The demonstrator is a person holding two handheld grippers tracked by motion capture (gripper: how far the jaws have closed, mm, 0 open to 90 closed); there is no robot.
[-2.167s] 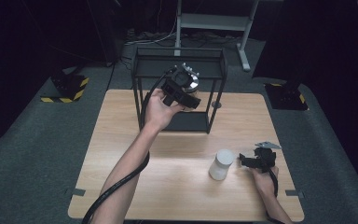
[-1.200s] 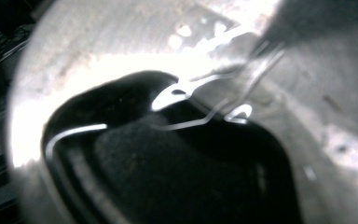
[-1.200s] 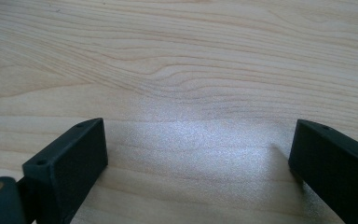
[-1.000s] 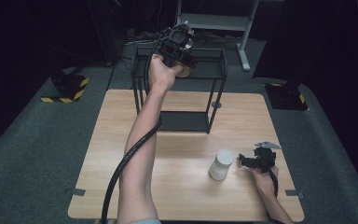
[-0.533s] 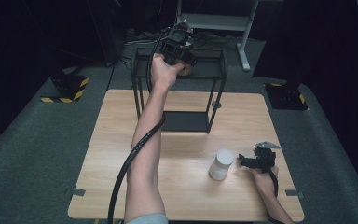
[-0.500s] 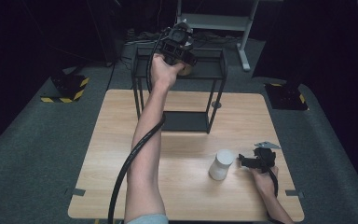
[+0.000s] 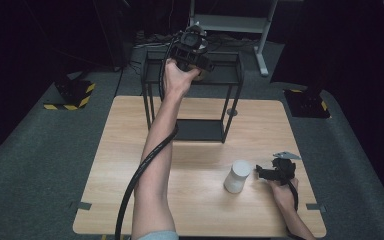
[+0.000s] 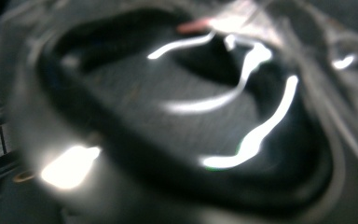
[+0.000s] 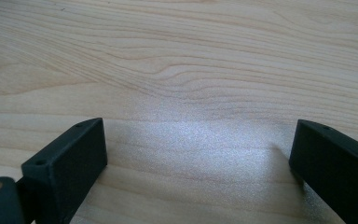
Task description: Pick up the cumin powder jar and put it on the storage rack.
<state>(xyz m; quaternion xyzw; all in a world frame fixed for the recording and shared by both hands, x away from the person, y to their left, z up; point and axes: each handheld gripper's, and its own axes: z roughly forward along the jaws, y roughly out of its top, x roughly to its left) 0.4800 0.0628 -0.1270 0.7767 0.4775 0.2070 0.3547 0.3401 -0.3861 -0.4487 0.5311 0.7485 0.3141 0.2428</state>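
Over the far edge of the wooden table (image 7: pixel 130 165), the person's left arm stretches up and away, carrying the left gripper (image 7: pixel 192 47) level with the top shelf of a black metal rack (image 7: pixel 232 87) that stands at the table's back. Something glossy and clear, possibly a plastic wrapper or bag (image 8: pixel 242 107), lies pressed so close to that gripper's own camera that it reads as bright streaks over a dark rounded shape; whether the jaws are clamped on it, shut or apart cannot be told from so blurred a picture. A black cable (image 7: pixel 140 170) trails from the raised gripper back along the forearm to the near edge. Farther right, a small white jar (image 7: pixel 237 176) stands upright on the tabletop, well short of the rack and its lower shelf. Just beside the jar, on its right, the right gripper (image 7: pixel 266 174) rests low on the wood in the person's right hand, pointing at the jar, its jaws wide apart with nothing but bare wood grain between them. Judged from this layout, the glossy thing is at the top shelf, directly ahead of the left gripper, so any setting down there falls to the left arm, while the right hand is by far the nearer to the jar.
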